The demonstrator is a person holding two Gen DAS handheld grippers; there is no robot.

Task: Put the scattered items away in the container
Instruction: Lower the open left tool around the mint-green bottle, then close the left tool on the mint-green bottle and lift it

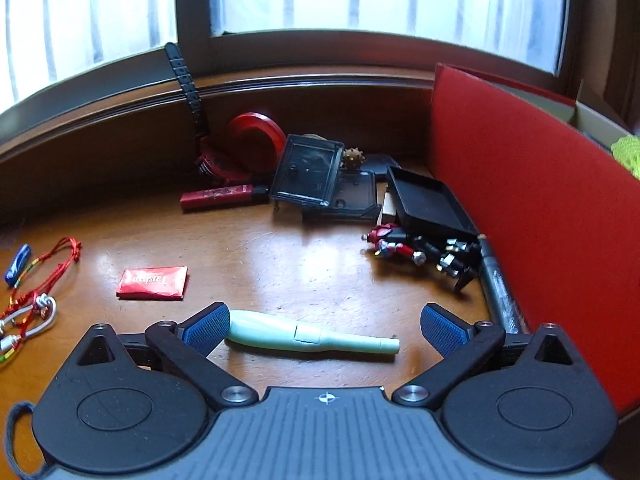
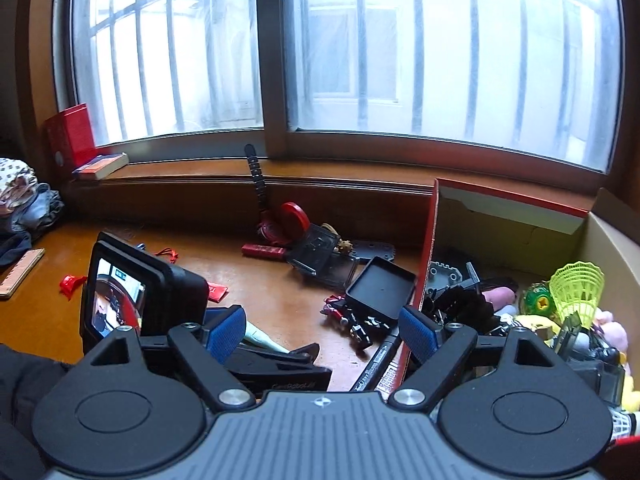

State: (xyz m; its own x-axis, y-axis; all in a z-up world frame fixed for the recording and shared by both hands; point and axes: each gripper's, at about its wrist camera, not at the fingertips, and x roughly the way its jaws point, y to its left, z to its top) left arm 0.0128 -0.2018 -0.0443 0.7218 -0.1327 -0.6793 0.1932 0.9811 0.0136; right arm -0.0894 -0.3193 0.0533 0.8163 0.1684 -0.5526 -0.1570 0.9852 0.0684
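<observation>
Left wrist view: the left gripper stands with its jaws spread as wide as they go, pitched down at the tabletop, nothing pressed between the pads. The mint tube lies crosswise on the wood, its thick end touching or just beside the left pad, its thin end short of the right pad. The likely trouble is here: the tube is round and tapered, and lies along the line on which the jaws close, so they would meet it end-on and it may roll or squirt out. The box rises close on the right with a marker along its foot, so a swing that way could clip the wall or drag the marker and the toy figures. The red packet and cords lie well apart to the left.

Right wrist view: the right gripper is spread too, and holds nothing. It is tilted down, straddling the box's near wall, with the left gripper's camera just beside its left finger. Both grippers crowd the same patch, so a knock between them is my main worry. Inside the box sit a shuttlecock and other toys; the black tray, case and lighter are scattered on the tabletop outside it.
</observation>
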